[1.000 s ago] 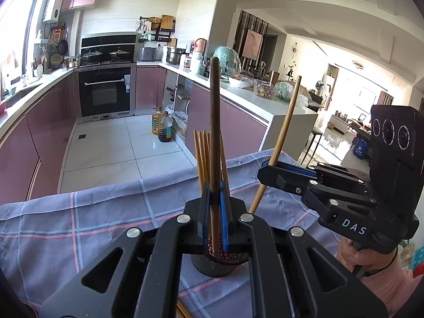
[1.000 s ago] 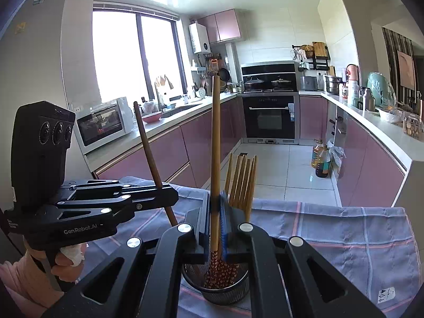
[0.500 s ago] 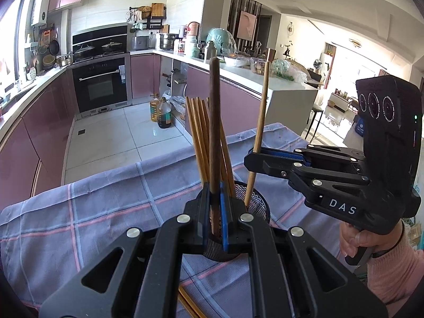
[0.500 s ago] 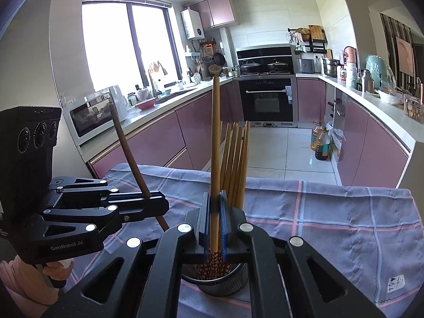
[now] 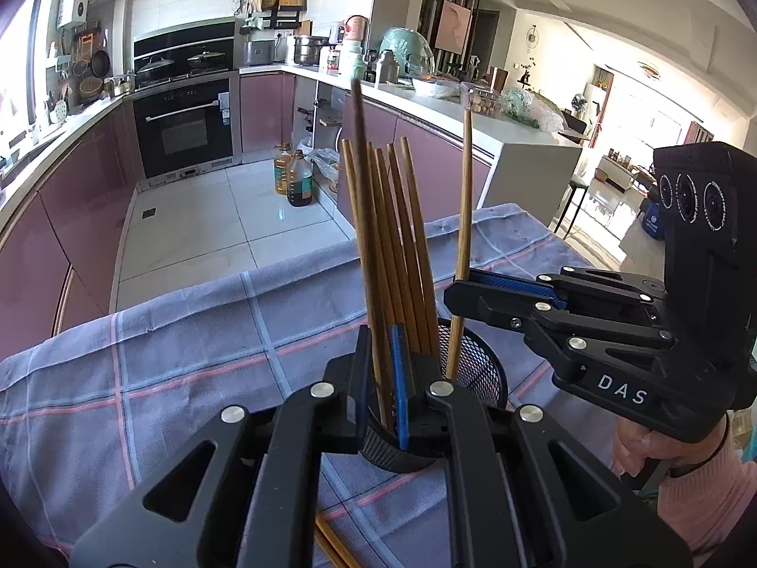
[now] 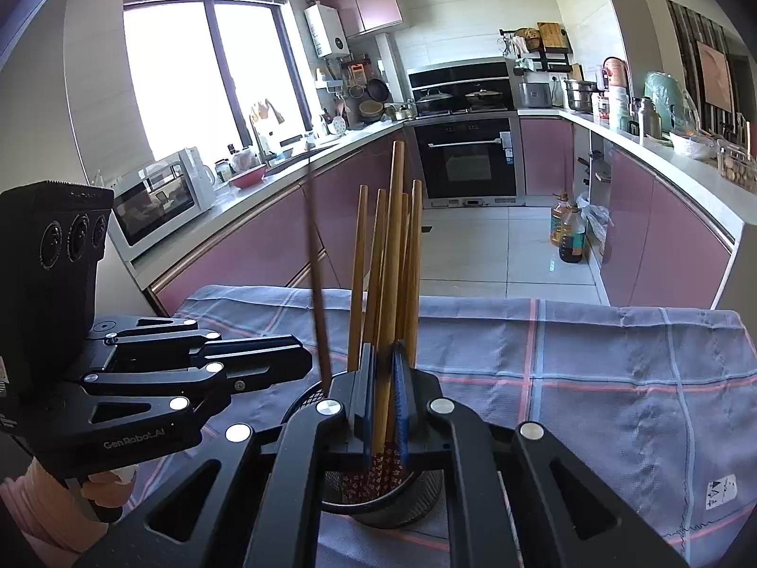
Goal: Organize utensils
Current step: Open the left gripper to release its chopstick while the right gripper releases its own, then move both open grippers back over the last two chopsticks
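A black mesh holder [image 5: 478,369] [image 6: 303,402] stands on the checked cloth with several wooden chopsticks [image 5: 402,236] [image 6: 364,260] upright in it. My left gripper [image 5: 381,345] [image 6: 303,362] is over the holder's rim. Its jaws are opening, and a dark chopstick [image 5: 362,165] [image 6: 314,260] between the pads leans a little, its lower end inside the holder. My right gripper [image 6: 381,359] [image 5: 454,291] is shut on a lighter chopstick [image 6: 395,236] [image 5: 466,189] that also reaches down into the holder. The two grippers face each other across it.
Two loose chopsticks [image 5: 331,544] lie on the cloth [image 5: 165,355] [image 6: 591,378] under my left gripper. The table's far edge drops to a tiled kitchen floor. A hand in a pink sleeve [image 5: 700,497] holds the right gripper.
Both grippers have come down over the holder, so the two held chopsticks now reach into it. Each stick has tipped slightly between its pads. The holder sits closer in both views.
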{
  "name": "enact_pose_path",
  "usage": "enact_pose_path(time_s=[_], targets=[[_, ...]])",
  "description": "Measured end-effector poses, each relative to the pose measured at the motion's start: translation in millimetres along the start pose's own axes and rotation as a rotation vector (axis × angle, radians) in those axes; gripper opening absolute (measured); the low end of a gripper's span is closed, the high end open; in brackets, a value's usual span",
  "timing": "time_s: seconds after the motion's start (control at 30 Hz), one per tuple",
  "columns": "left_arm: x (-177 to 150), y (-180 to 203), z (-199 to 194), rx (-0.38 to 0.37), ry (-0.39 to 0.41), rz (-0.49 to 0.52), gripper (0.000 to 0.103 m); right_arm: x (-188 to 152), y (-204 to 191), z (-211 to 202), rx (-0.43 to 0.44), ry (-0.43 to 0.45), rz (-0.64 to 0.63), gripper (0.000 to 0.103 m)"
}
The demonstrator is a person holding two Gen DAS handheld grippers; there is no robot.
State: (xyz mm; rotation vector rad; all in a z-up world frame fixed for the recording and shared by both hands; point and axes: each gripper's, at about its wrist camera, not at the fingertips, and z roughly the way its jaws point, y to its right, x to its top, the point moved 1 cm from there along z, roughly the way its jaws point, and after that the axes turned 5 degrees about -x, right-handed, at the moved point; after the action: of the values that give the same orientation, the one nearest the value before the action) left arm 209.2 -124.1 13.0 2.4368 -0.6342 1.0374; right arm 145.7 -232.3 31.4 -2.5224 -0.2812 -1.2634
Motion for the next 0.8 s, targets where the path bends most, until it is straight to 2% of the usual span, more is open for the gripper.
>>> enact_pose_path(time_s=[0.17,0.27,0.4,0.43,0.5,0.6,0.8], targets=[[-5.4,-5.5,-1.1,0.002,0.009,-0.014,0.015,-1.1,1.2,0.0,0.001,0.000,0.008,0.007],[-8.3,-5.8,-8.1,0.008,0.025,-0.023,0.021,-2.1,0.8,-0.8,0.005,0.003,0.012,0.008],[-15.2,-9.6,-22.6,0.020,0.064,-0.027,0.030,-5.5,-1.9,-9.0,0.016,0.016,0.002,0.024],[-17.2,-9.6,-27.0,0.026,0.075,-0.025,0.036,-6.6,-3.6,-11.6,0.019,0.020,-0.002,0.030],[-23.0,-10.2,-37.7,0.044,0.104,-0.019,0.046,-9.0,-7.5,-17.3,0.022,0.031,-0.015,0.033],[-31.3,-12.8,-52.1,0.063,0.135,-0.016,0.050,-13.2,-14.1,-26.5,0.045,0.040,-0.032,0.036],[-57.4,-27.1,-71.9,0.148,0.169,-0.046,0.082,-27.5,-34.9,-40.7,0.108,0.046,-0.071,0.047]])
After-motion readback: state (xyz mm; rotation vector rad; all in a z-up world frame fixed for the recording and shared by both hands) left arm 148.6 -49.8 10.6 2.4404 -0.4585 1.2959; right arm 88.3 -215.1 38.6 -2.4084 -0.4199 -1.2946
